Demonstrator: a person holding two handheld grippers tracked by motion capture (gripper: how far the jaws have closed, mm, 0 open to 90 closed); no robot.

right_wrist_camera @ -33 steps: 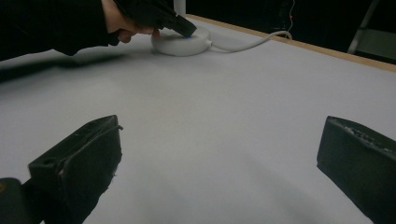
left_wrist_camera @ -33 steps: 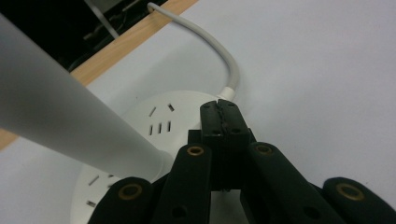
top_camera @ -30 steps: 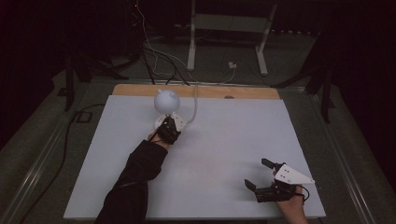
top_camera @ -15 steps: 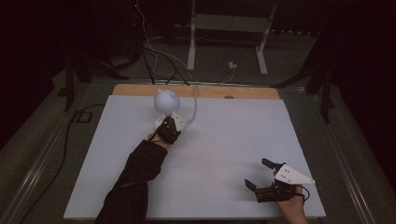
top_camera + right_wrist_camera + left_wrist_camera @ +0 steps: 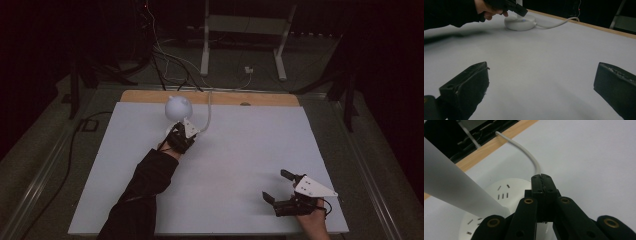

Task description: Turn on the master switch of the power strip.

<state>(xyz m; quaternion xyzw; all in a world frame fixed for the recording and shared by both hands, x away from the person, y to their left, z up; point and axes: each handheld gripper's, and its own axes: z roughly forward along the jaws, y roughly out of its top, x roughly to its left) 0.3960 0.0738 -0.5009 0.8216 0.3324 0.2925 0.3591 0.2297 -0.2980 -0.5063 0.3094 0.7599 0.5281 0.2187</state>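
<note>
Over on the left, the left hand-held gripper [image 5: 181, 131] is out at the far side of the worktop [image 5: 240, 165], right down on the lamp [image 5: 178, 107]. Its jaws are pressed together with nothing between them, tips poised over the lamp's round white base [image 5: 499, 192]; whether they actually touch it, I cannot tell. In the left gripper view the base shows small grey dash marks on top, and the lamp's white stem [image 5: 451, 187] slants up across the left of the frame. The globe head sits just beyond the hand-held gripper in the high view, close to the wooden strip [image 5: 270, 99] along the worktop's far edge.

Moving across, a white cord [image 5: 208, 112] curls off the base and runs away over that wooden edge. The middle of the white worktop lies bare.

And on the right, the right hand-held gripper [image 5: 278, 187] rests near the front right corner, well apart from the lamp. Its jaws stand wide apart, holding nothing, aimed across the sheet toward the lamp base [image 5: 520, 23] and the other hand [image 5: 489, 10].
</note>
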